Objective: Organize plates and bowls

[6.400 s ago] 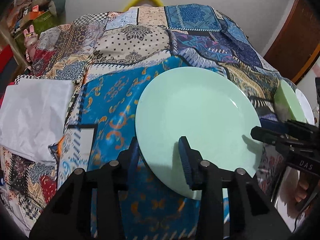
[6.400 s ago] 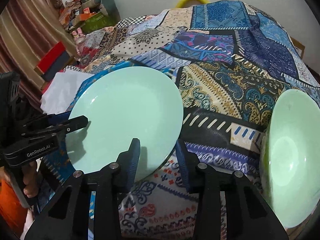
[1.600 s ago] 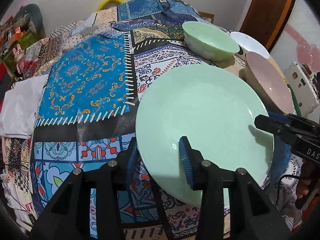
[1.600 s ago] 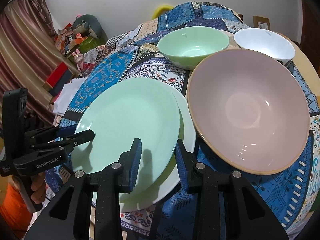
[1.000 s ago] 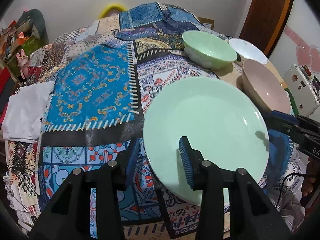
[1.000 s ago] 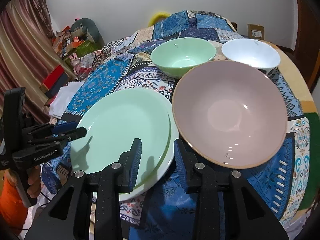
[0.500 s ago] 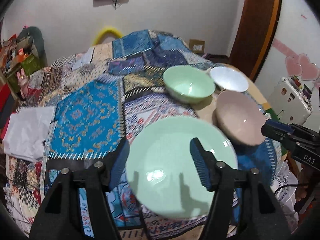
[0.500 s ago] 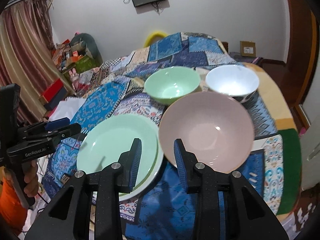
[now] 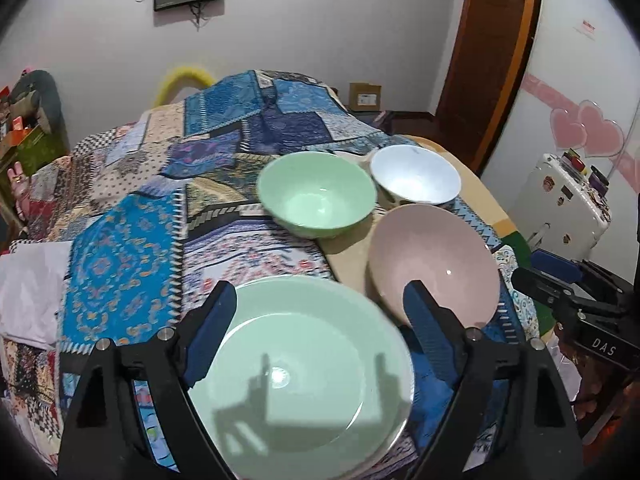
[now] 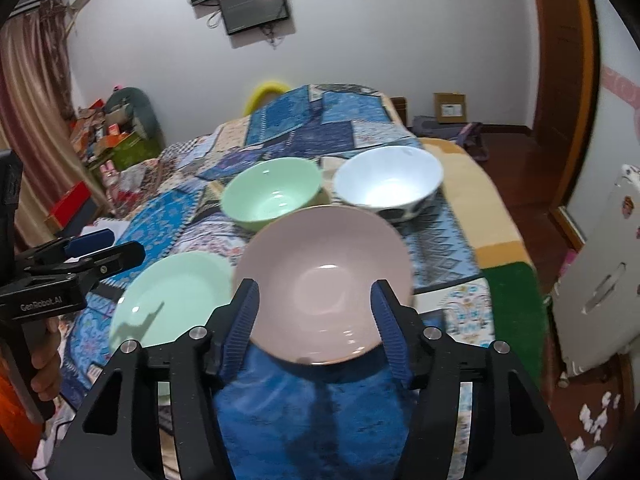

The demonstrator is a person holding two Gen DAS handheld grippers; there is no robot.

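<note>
- The patchwork cloth [image 9: 120, 248] covers the whole table, blue and paisley squares, and all the crockery sits on its near right part.
- The green plate [image 9: 296, 376] is the widest piece: pale mint, glossy, flat, with a lamp glint near its middle. It lies at the near edge, and in the right wrist view a white rim peeps out under it (a second plate beneath, as far as I can tell).
- The pink bowl [image 10: 324, 280] comes next, dusty rose with a tan rim, just beside the plate on its right.
- The green bowl [image 9: 316, 196] stands behind those two, same mint glaze, deeper.
- The white bowl [image 10: 386, 184], with dark blotches on its outer wall, is right beside the green bowl, on its right.
- The left gripper [image 9: 320, 324] hangs above the plate, its jaws having just spread wide, nothing between the blue pads; its body reads "GenRobot.AI" in the other view.
- The right gripper [image 10: 316, 316] hovers over the pink bowl, jaws just parted too and clear of the rim (its side reads "DAS").
</note>
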